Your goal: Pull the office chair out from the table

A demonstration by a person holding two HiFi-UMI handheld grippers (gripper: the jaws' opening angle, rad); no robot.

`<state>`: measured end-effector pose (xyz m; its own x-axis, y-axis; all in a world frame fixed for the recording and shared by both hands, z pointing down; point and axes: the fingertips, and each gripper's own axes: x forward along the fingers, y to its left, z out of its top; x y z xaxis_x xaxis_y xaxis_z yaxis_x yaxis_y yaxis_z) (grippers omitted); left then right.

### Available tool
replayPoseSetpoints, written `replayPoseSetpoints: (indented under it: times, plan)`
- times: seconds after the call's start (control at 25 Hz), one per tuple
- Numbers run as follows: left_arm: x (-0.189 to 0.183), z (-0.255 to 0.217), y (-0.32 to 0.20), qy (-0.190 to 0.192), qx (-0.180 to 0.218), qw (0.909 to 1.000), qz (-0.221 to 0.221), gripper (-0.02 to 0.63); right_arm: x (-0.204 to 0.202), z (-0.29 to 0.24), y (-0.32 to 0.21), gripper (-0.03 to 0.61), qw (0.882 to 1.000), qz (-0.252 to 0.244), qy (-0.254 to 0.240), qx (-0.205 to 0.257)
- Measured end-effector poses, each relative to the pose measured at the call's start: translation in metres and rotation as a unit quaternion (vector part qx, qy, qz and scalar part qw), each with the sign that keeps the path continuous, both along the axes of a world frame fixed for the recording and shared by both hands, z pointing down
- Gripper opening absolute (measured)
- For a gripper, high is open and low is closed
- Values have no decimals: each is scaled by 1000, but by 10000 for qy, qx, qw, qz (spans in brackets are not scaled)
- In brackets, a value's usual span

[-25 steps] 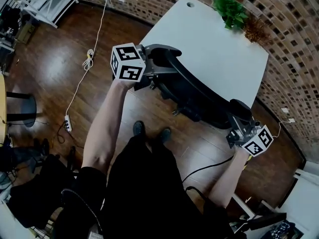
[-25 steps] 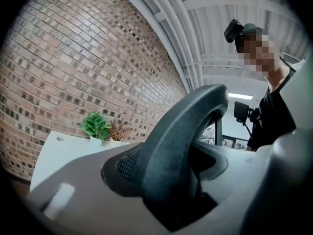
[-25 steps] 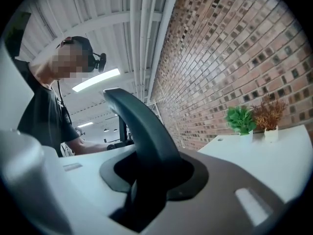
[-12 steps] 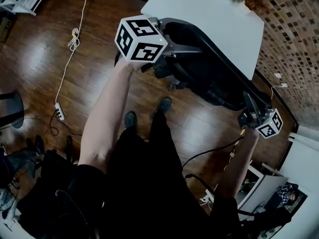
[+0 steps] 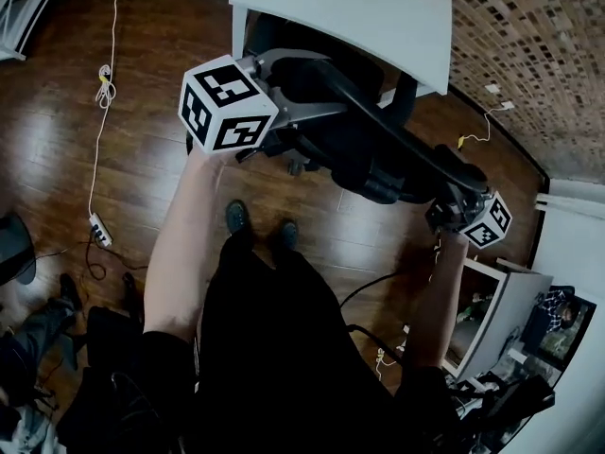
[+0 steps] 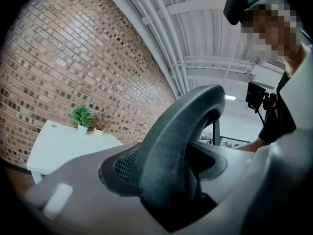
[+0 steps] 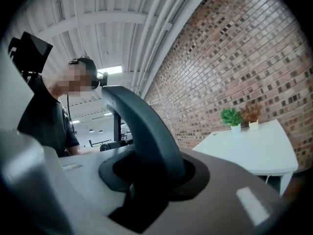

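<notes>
by white table (image 5: 350, 8), office chair (image 5: 371, 164) rim sits in both jaws.

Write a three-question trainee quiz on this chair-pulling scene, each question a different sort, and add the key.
1. Multiple choice: what do the left gripper and the right gripper clamp? A) the back frame of the office chair; B) a broom; C) a door handle.
2. True or false: the green potted plant stands on the office chair.
3. Fill in: the wall behind the white table is made of ____.
Key: 1 A; the frame sits between both pairs of jaws, the left closing, the right opening. 2 False; it stands on the white table. 3 Brick.
</notes>
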<state>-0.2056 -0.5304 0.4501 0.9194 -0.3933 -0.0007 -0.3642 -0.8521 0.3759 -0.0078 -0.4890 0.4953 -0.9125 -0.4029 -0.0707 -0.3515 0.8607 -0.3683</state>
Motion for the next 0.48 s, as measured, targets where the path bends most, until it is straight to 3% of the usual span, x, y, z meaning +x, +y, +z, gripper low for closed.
replayPoseSetpoints:
  times: [0.08, 0.24, 0.48]
  plan:
    - [10, 12, 35, 36, 129, 9999, -70, 379, 10, 12, 32, 146, 9999, -42, 23, 100]
    - [25, -15, 78, 28, 122, 9997, -213, 379, 22, -18, 74, 146, 9998, -208, -37, 45]
    - [53, 42, 119, 169, 88, 9986, -492, 379, 45, 19, 109, 143, 9990, -410, 65, 189]
